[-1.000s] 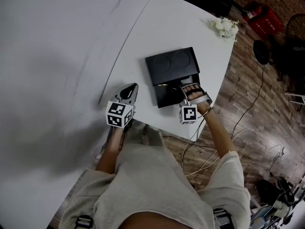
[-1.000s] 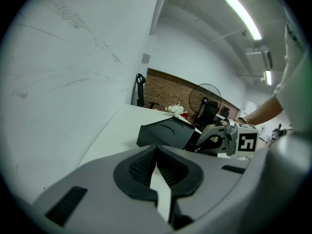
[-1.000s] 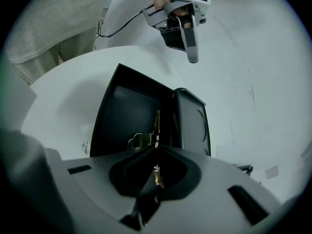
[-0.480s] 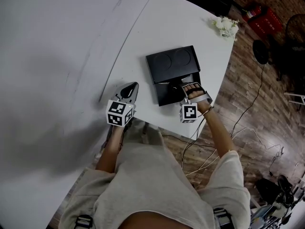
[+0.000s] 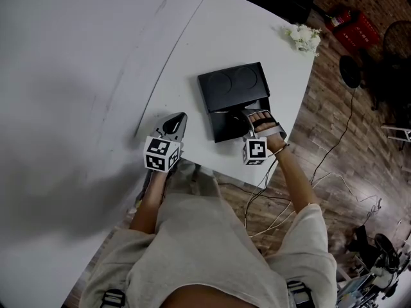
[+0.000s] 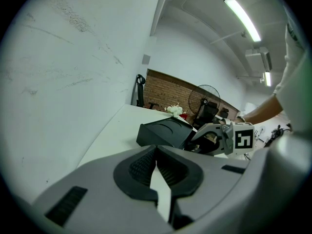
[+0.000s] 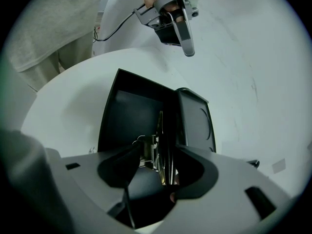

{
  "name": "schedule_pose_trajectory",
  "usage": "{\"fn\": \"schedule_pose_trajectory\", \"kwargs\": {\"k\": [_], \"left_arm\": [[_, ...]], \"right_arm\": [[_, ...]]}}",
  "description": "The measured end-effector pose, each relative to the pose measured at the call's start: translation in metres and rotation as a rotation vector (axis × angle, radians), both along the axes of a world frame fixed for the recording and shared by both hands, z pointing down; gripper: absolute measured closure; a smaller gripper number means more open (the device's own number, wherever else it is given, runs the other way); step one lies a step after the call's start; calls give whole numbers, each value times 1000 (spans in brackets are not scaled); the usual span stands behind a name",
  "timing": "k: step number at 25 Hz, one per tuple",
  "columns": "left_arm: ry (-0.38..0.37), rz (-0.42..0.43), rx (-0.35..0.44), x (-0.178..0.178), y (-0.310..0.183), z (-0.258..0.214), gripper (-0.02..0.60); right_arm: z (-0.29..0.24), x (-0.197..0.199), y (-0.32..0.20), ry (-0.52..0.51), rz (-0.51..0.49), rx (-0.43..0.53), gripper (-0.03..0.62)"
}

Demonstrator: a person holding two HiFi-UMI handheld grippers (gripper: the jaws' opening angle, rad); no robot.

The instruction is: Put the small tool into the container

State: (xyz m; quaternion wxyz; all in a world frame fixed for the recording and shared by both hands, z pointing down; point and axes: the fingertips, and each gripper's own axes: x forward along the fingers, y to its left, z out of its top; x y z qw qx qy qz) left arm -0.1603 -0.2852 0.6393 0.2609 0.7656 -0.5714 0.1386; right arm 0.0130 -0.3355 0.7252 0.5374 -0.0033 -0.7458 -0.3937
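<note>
Above container (image 7: 127,115) — right tool (image 7: 156,154) opening, implement (image 7: 159,130) between

right gripper (image 7: 158,150) jaws opening, small tool (image 7: 159,130) between

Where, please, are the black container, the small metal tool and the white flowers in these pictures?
black container (image 5: 232,85): head view, on its lid with two round dents.
small metal tool (image 7: 158,147): right gripper view, on its shiny middle.
white flowers (image 5: 304,36): head view, on the cluster's middle.
</note>
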Motion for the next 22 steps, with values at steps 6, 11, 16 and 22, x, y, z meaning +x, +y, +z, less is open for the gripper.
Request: {"fn": "schedule_pose_trajectory", "kwargs": {"k": [6,11,16,22], "left_arm": [[-2,5,7,1,5,-5,571],[-5,20,14,4,7,-6,571],[-1,43,20,13,11,-9,571],[-7,74,31,24,14,-16,571]], "right_arm": [[-14,1,5,-18,11,10,395],[-24,5,8,-35,22,46,431],[-41,10,14,-78,55,74,528],[-50,20,23,-120,126,70,592]]}}
